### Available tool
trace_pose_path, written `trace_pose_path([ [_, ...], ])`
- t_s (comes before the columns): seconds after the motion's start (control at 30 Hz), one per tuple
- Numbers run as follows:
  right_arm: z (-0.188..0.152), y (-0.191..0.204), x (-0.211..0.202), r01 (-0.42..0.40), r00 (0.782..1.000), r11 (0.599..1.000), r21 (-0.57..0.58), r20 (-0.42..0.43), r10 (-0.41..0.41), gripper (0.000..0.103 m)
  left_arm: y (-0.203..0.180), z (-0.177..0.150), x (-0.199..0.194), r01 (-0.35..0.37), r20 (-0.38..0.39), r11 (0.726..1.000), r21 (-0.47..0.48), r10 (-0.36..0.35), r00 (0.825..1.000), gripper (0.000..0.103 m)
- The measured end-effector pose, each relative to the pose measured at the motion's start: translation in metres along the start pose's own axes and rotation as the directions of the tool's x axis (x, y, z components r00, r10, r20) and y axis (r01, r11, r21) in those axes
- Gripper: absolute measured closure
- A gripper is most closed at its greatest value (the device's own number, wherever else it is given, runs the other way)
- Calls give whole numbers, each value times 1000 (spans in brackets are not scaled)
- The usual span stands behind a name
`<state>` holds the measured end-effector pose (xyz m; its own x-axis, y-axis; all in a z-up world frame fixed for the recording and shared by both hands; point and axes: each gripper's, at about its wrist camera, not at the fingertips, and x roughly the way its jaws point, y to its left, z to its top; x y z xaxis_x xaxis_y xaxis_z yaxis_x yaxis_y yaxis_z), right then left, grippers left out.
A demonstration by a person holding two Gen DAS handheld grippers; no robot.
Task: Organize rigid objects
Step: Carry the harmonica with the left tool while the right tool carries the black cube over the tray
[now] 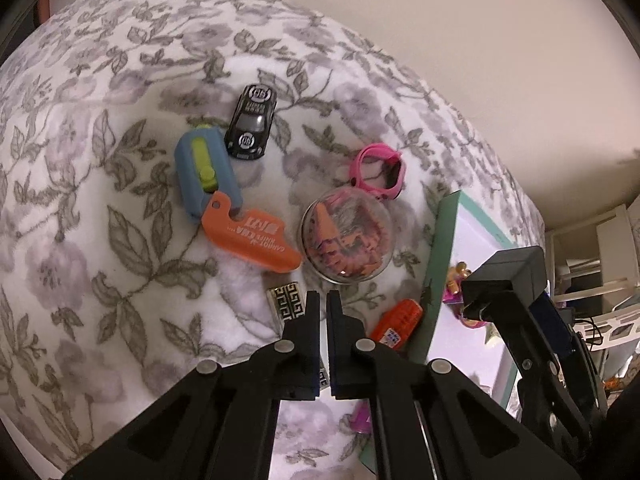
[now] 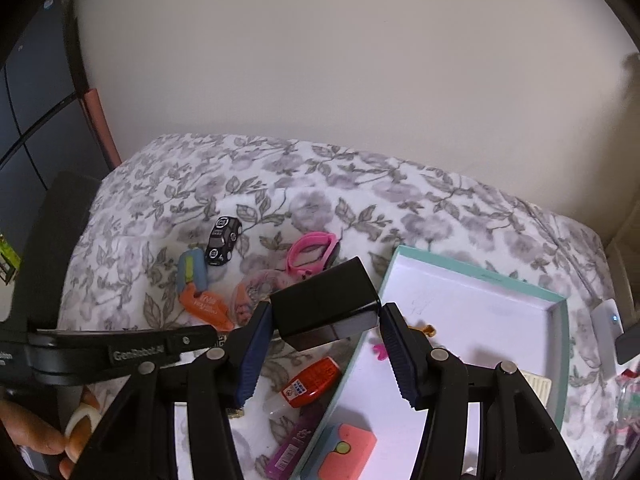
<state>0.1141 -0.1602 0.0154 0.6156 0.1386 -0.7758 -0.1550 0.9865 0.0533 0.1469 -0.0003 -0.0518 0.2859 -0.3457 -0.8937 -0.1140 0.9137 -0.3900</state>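
Note:
My left gripper [image 1: 323,300] is shut above the floral blanket [image 1: 100,200], with nothing seen between its fingers. A black-and-gold patterned piece [image 1: 286,304] lies partly hidden behind its left finger. My right gripper [image 2: 326,312] is shut on a black box [image 2: 324,308], held above the near-left corner of the teal tray [image 2: 476,276]. On the blanket lie a black toy car [image 1: 251,122], a blue-and-green case [image 1: 204,172], an orange carrot knife [image 1: 252,240], a clear ball [image 1: 346,240], a pink band [image 1: 378,170] and a small orange bottle [image 1: 400,320].
The tray holds a coral-pink item [image 2: 348,452] and a small pink figure [image 1: 454,292]. A purple tube [image 2: 290,444] lies beside the tray's left wall. A white device [image 2: 606,332] sits right of the tray. A hand [image 2: 36,440] shows at lower left. A wall backs the blanket.

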Motion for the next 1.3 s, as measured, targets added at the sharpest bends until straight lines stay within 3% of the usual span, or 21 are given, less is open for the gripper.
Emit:
trace_pose_path([
  [0.47,-7,-6,11,29,998,1000,6,-60,-29,45,8,-2,20,-59,-107,998,-34,55,993,98],
  [0.63,-8,-12,11,30,997,999,32,-73,-28,45,1,-6,24,-66,-112,998,2,66,992,75],
  [0.8,-8,-19,11,31,996,998,61,-80,-26,45,-10,-10,25,-114,-88,992,61,119,989,66],
  [1.07,-9,-32,9,34,996,994,106,-86,-25,45,-13,-15,39,-215,-106,969,118,228,968,66],
  [1.17,-10,-37,9,34,996,992,122,-90,-23,45,-10,-19,44,-206,-119,971,125,220,968,66],
  [1.3,-11,-45,9,40,995,989,145,-98,-26,45,-19,-20,49,-189,-108,973,131,203,973,81],
])
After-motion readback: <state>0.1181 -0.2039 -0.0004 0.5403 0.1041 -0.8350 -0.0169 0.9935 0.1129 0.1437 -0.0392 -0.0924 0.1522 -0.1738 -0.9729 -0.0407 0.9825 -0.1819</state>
